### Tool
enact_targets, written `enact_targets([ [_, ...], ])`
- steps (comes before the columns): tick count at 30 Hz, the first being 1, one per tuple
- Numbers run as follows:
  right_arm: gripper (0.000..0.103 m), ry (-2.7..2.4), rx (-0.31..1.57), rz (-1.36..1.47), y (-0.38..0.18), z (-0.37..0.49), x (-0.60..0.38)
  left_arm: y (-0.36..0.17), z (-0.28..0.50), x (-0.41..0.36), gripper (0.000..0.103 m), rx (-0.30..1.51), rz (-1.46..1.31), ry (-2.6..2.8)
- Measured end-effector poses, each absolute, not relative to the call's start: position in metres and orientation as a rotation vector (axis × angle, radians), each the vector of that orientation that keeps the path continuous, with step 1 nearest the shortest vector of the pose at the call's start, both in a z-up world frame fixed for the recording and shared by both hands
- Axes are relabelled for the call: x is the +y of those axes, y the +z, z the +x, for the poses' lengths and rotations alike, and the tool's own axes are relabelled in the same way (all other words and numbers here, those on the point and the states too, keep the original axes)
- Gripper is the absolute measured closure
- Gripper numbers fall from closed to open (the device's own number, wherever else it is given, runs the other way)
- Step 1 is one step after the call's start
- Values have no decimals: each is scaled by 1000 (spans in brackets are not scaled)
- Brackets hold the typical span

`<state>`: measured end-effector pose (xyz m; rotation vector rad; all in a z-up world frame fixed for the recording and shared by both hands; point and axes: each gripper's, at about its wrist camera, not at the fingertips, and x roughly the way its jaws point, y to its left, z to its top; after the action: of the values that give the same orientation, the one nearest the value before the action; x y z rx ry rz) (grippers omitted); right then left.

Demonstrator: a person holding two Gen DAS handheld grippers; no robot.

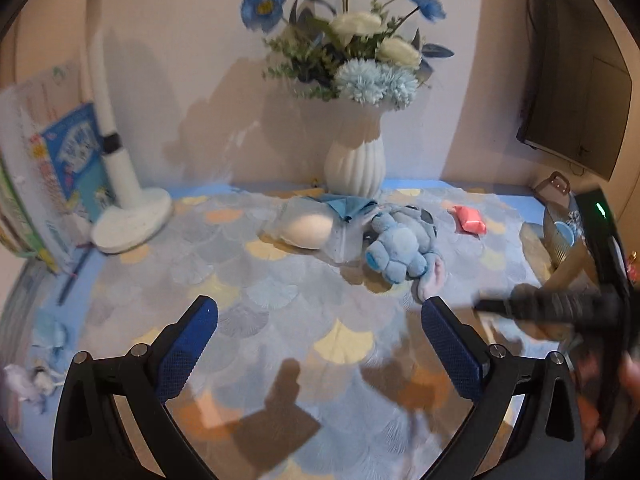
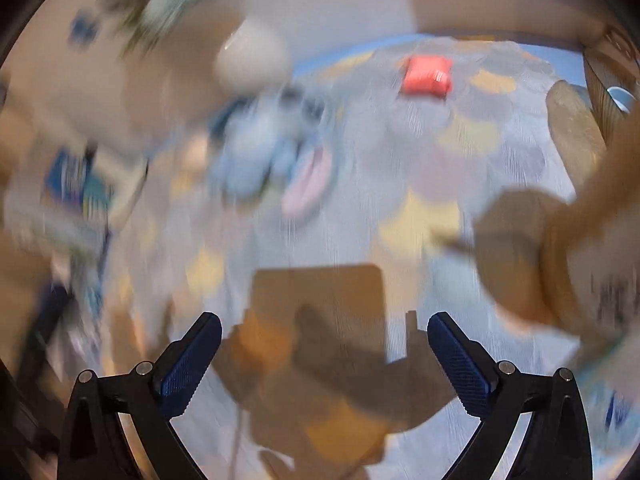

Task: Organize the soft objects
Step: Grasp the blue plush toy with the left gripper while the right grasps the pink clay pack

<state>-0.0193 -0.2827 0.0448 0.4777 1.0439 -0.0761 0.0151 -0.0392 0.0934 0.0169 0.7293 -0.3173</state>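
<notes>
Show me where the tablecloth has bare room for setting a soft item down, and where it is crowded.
Free: the wide stretch of tablecloth between the left gripper and the blue plush, and the strip between lamp base and bagged cream ball. Crowded: before the vase, where ball, blue cloth and plush bunch together.

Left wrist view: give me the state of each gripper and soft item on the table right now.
left gripper: open, empty
right gripper: open, empty
blue plush toy: lying on the tablecloth, untouched
white soft item in clear bag: lying beside the plush
pink packet: lying apart, untouched
</notes>
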Motion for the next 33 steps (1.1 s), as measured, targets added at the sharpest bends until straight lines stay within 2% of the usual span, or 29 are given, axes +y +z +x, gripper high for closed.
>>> enact_targets([
  [3,0,-134,1000,527,50,23,-301,84,37,-59,1,763,21,-360],
  [8,0,-345,745,418,71,59,-327,65,65,-128,1,754,194,-405],
  [10,0,-422,697,424,68,68,-340,55,77,-150,2,758,231,-401],
  [16,1,-499,677,431,43,92,-377,30,102,-193,3,759,332,-424],
  [17,6,-513,657,402,40,91,-378,27,102,-196,3,757,347,-426],
  [18,18,-529,659,393,36,92,-379,24,103,-199,3,758,358,-431],
  [20,29,-463,697,443,31,98,-384,18,104,-204,3,765,351,-446],
  [22,33,-476,743,434,22,110,-386,13,107,-206,9,771,338,-450],
  [23,39,-486,742,422,22,110,-384,10,110,-207,15,758,341,-429],
  [24,51,-485,734,409,23,110,-382,9,111,-207,22,747,343,-419],
  [25,57,-478,738,400,22,110,-379,9,110,-207,26,741,343,-417],
  [26,63,-474,744,385,21,112,-378,11,109,-204,36,727,338,-415],
  [27,63,-464,741,376,21,112,-375,14,106,-202,50,710,336,-407],
  [29,63,-408,726,371,22,111,-371,19,103,-197,64,711,311,-409],
  [33,63,-389,695,374,25,103,-366,24,94,-172,65,765,151,-449],
])
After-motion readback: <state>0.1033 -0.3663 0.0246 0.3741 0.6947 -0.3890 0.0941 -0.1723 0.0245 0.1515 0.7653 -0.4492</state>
